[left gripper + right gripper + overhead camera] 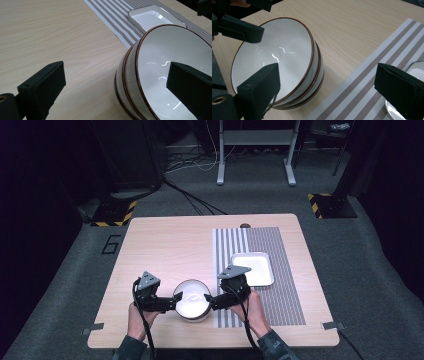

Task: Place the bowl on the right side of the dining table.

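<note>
Two grippers, left (172,303) and right (209,301), jaws spread, flank stacked bowls (192,306). Tray (253,268) rests on striped mat (280,295).

The stack of white bowls (287,67) with brown rims sits on the wooden table (352,22), just left of the striped placemat (372,82). Right gripper (327,87) has its jaws spread wide, one over the top bowl's inside, the other past the stack above the mat. Left gripper (242,30) reaches over the far rim.
</note>
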`<state>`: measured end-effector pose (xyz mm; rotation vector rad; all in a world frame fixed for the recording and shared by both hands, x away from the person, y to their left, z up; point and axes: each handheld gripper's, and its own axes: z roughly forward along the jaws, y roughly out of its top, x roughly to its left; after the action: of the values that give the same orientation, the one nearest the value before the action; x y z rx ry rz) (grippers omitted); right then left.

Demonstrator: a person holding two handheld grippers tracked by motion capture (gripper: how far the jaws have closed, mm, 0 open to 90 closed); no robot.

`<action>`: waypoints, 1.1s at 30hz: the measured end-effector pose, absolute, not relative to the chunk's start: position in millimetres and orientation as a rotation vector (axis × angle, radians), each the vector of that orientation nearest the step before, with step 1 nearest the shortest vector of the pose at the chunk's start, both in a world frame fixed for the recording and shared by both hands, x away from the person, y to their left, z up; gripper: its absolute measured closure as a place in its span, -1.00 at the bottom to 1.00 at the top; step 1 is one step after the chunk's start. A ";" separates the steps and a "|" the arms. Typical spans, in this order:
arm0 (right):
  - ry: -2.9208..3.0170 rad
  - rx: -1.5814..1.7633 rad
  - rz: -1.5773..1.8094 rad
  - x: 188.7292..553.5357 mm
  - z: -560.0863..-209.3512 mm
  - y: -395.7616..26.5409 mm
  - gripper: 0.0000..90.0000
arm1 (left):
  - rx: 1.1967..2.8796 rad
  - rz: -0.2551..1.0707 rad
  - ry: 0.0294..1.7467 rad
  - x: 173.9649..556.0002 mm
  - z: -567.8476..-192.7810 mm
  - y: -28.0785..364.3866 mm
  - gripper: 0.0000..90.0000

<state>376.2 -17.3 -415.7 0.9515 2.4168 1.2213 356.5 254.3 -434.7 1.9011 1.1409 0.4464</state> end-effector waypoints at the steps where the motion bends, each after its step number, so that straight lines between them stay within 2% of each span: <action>1: 2.426 0.952 1.218 376.6 -416.7 -14.2 -0.85 | 1.902 0.440 1.142 356.6 -435.8 253.2 -0.96; 16: 2.527 0.979 1.120 384.7 -441.3 18.0 -0.60 | 1.964 0.387 1.135 357.4 -456.5 240.9 -0.93; 21: 2.521 1.001 1.086 385.8 -447.9 21.3 -0.53 | 1.987 0.393 1.146 357.1 -464.7 238.4 -0.87; 33: 2.551 0.996 1.077 385.9 -462.5 24.0 -0.16 | 1.987 0.383 1.132 354.0 -474.6 233.5 -0.80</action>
<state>385.9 24.0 -462.5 0.9963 2.5512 1.0768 354.0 233.5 -474.6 1.9872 1.1322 0.3829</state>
